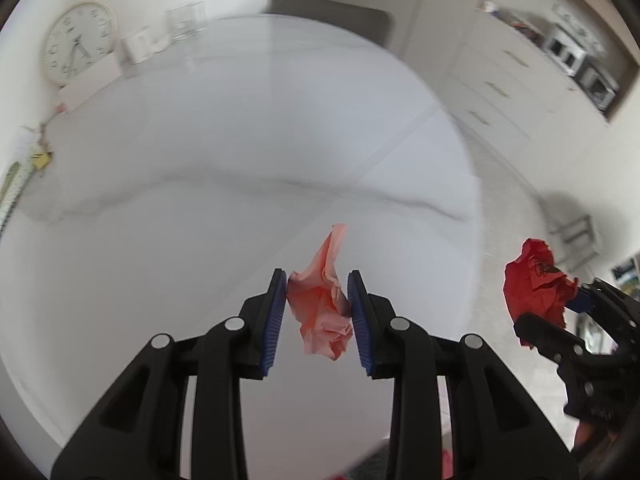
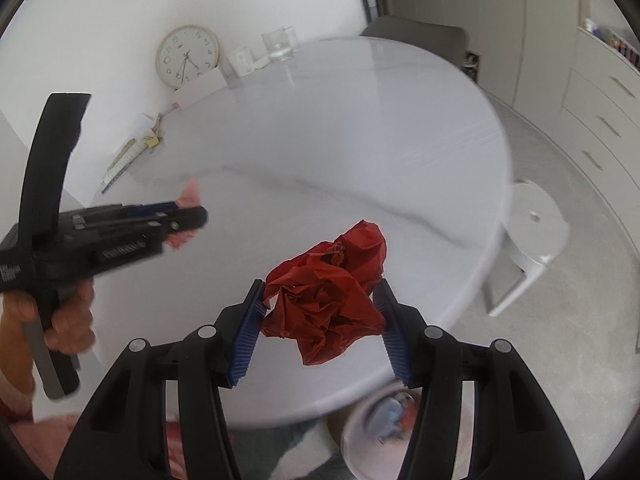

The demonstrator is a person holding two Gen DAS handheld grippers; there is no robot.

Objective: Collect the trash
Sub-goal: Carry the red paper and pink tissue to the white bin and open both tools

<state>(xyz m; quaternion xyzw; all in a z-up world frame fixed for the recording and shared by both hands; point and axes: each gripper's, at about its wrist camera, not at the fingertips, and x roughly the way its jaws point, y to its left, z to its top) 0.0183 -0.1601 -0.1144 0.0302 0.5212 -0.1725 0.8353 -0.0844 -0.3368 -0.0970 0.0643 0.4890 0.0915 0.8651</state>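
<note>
Above table (image 2: 320, 128): left tongs (image 1: 318, 280) pinching pink paper (image 1: 324, 312), right tongs (image 2: 320, 292) clamping red paper (image 2: 328, 292); thin holds, could slip short of near bin (image 2: 376, 432).

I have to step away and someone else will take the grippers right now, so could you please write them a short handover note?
Left gripper: shut on the pink crumpled paper, held above the white round table.
Right gripper: shut on the red crumpled paper, held over the table's near edge.
Done: both pieces are picked up; no other loose trash shows on the tabletop.
Left: drop both into the bin, partly visible below the table's near edge under the right gripper; it already seems to hold some scraps. The clock, cup and glass at the far side are not trash.
</note>
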